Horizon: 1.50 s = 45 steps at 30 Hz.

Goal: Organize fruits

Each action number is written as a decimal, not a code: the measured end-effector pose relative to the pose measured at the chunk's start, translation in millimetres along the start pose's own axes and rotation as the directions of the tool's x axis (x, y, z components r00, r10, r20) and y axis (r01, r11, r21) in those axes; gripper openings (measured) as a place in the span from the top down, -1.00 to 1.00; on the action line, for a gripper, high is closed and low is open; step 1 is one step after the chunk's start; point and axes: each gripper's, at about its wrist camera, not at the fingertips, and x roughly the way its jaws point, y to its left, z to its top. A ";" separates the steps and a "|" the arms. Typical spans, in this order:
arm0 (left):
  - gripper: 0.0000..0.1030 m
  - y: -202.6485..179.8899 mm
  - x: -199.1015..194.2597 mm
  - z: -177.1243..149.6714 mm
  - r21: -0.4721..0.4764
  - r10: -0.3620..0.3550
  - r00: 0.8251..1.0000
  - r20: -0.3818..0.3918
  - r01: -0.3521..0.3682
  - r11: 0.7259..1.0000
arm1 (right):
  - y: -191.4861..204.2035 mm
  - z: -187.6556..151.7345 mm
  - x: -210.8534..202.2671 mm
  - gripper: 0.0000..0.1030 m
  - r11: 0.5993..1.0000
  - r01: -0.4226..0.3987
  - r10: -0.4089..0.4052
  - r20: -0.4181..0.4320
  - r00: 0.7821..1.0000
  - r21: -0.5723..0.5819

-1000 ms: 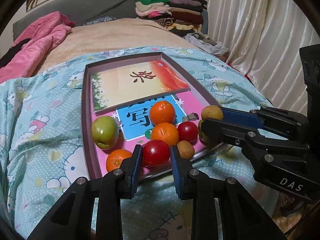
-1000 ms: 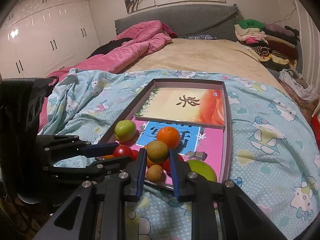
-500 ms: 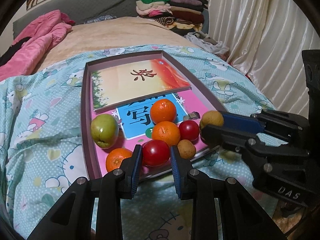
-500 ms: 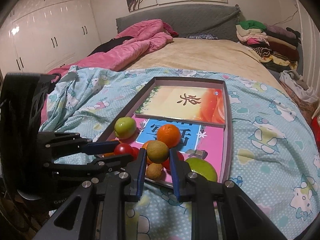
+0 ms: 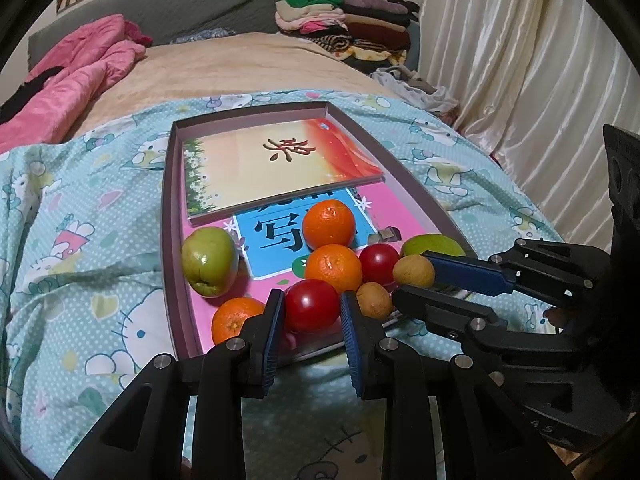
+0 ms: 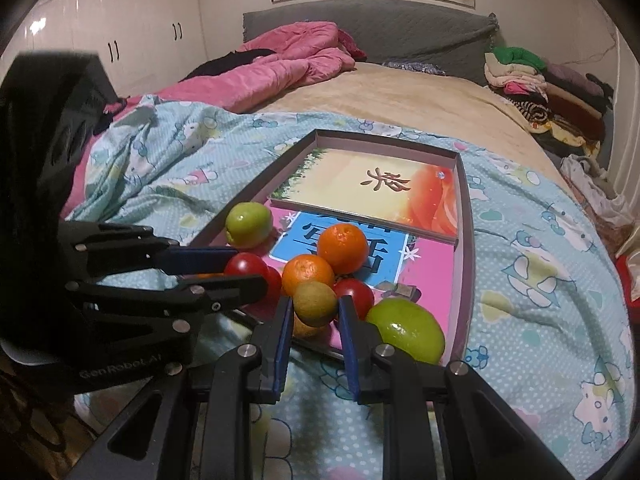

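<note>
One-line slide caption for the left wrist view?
Left tongs shut on a round red tomato at the near edge of a shallow pink-lined tray on a patterned bedspread.

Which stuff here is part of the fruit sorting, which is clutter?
Job:
- red tomato in left gripper
- brownish-green kiwi in right gripper
- orange tangerines
- green apples
- shallow pink box tray

Clutter:
- pink quilt
- folded clothes pile
- white curtain

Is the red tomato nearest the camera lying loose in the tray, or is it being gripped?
Gripped. The left hand-held gripper is shut on the red tomato, its blue pads pressing both sides at the near end of the tray.
</note>
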 end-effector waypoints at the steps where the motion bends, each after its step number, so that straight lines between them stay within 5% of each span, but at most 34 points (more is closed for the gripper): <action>1: 0.44 -0.2 -0.2 0.1 -0.001 -0.004 1.000 0.000 0.004 1.000 | 0.3 -0.3 0.4 0.55 1.000 0.005 -0.005 0.000 1.000 -0.004; 14: 0.43 -6.0 4.4 -1.7 0.009 -0.040 0.999 -0.017 0.041 0.999 | -8.6 -4.0 -17.3 0.19 0.999 0.028 -0.030 0.063 0.998 0.031; 21: 0.43 -5.9 5.6 -1.8 0.007 -0.040 0.999 -0.020 0.040 0.999 | -23.8 -2.3 -28.6 -0.26 0.993 0.044 -0.057 0.117 0.991 0.111; 33: 0.36 -3.8 3.4 -2.1 -0.005 -0.049 0.999 -0.020 0.049 0.999 | -34.3 -3.9 -29.5 -0.41 0.984 0.053 -0.073 0.118 0.990 0.167; 45: -0.32 5.2 -22.2 -0.3 -0.103 -0.033 0.998 0.045 0.038 0.994 | -39.6 -7.8 -44.4 -0.72 0.971 0.045 -0.086 0.165 0.983 0.233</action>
